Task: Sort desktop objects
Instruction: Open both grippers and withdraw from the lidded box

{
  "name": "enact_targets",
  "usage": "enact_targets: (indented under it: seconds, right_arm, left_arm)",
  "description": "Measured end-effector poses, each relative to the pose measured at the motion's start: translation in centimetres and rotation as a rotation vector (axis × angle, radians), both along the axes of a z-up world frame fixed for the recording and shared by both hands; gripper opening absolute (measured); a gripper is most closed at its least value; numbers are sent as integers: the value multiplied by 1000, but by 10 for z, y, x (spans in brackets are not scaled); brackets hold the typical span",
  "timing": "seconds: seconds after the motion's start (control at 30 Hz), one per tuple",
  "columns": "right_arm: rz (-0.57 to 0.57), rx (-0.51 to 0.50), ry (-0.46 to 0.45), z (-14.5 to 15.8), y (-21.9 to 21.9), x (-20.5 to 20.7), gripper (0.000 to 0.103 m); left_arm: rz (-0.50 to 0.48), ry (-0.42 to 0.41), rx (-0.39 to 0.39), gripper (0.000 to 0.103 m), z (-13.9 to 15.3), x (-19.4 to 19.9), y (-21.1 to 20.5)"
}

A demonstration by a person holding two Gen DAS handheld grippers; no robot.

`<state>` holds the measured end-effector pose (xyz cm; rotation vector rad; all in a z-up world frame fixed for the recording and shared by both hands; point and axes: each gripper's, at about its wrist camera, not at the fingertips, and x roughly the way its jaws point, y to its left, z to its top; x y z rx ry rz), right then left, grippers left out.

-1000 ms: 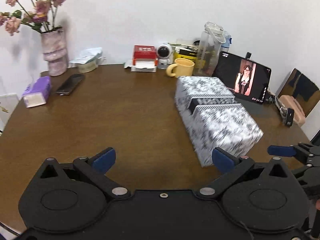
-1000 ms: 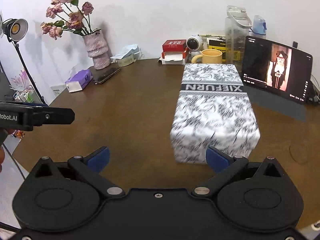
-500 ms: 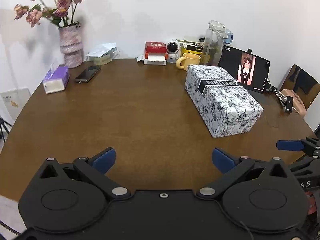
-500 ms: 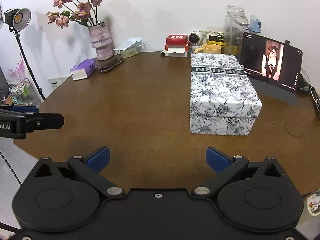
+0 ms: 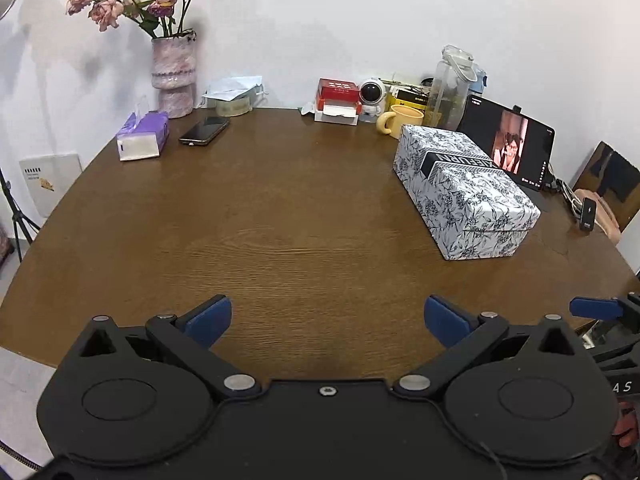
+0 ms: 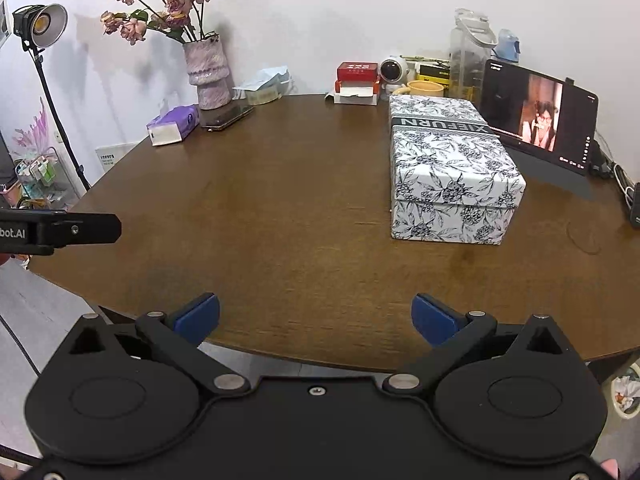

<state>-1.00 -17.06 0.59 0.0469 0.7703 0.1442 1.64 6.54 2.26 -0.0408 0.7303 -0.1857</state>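
Observation:
A black-and-white floral box (image 5: 464, 188) (image 6: 448, 168) with its lid on sits on the right part of the round brown table (image 5: 280, 220) (image 6: 280, 200). My left gripper (image 5: 326, 318) hovers open over the near table edge, holding nothing. My right gripper (image 6: 316, 318) is open too, back at the table's front edge, well short of the box. Along the back stand a purple tissue pack (image 5: 142, 140), a phone (image 5: 204, 131), a red card box (image 5: 338, 98), a yellow mug (image 5: 400, 120) and a tablet (image 6: 538, 114) playing video.
A vase of roses (image 5: 173, 74) stands at the back left, with face masks (image 5: 234, 90), a small robot toy (image 5: 372, 96) and a clear water jug (image 5: 450, 88) by the wall. A studio lamp (image 6: 40, 28) stands off the table's left. The other gripper's tip (image 5: 596, 308) shows at right.
Both grippers have pulled back and up from the box, so it looks smaller and farther away. The box has stayed in place with its lid on. Both grippers stayed open.

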Motion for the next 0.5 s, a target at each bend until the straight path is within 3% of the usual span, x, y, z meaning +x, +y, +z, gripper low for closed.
enact_targets:
  seconds: [0.5]
  right_arm:
    - [32, -12, 15, -6, 12, -7, 103]
  left_arm:
    - [15, -7, 19, 103, -2, -13, 0]
